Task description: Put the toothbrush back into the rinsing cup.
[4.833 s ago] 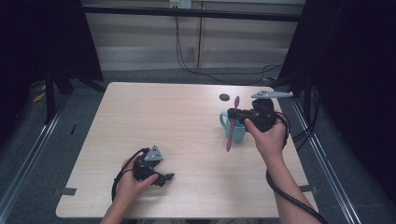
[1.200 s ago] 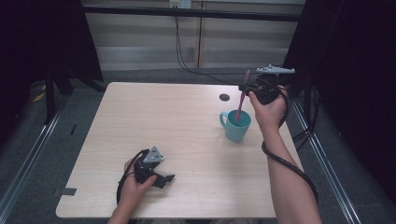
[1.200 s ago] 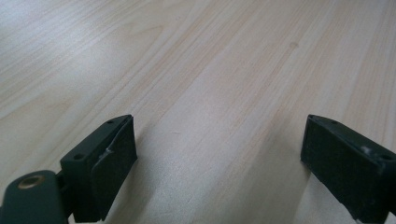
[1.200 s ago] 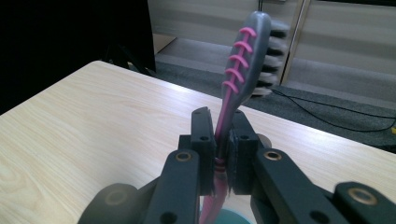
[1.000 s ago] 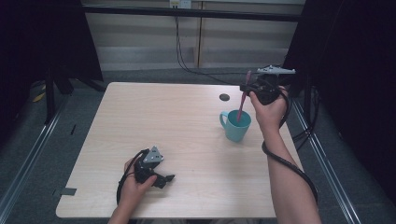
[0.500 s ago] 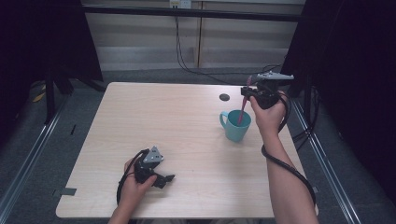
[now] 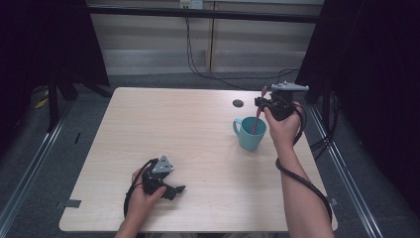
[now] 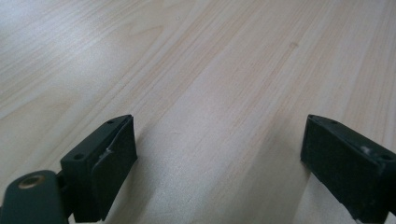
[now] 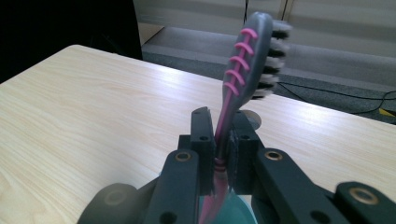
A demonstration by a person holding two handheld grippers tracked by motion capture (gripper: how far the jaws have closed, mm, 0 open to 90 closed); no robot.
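Note:
A pink and grey toothbrush (image 7: pixel 257 116) stands with its handle end inside a teal mug (image 7: pixel 249 133) at the table's right side, bristle head up. My right gripper (image 7: pixel 260 102) is shut on the toothbrush just above the mug; in the right gripper view the two jaws pinch the toothbrush (image 9: pixel 243 65) neck, with the mug's rim (image 9: pixel 233 212) right below. My left gripper (image 7: pixel 177 190) rests on the table near the front edge, left of centre. Its jaws stand wide apart in the left gripper view, with bare wood between them.
A small dark round disc (image 7: pixel 238 103) lies on the wooden table (image 7: pixel 173 129) behind the mug. Black cables trail from both grippers. Dark curtains flank the table, and metal rails run along both sides.
My right gripper has sunk with the toothbrush, pushing its handle end deeper into the mug. The left gripper has stayed where it was.

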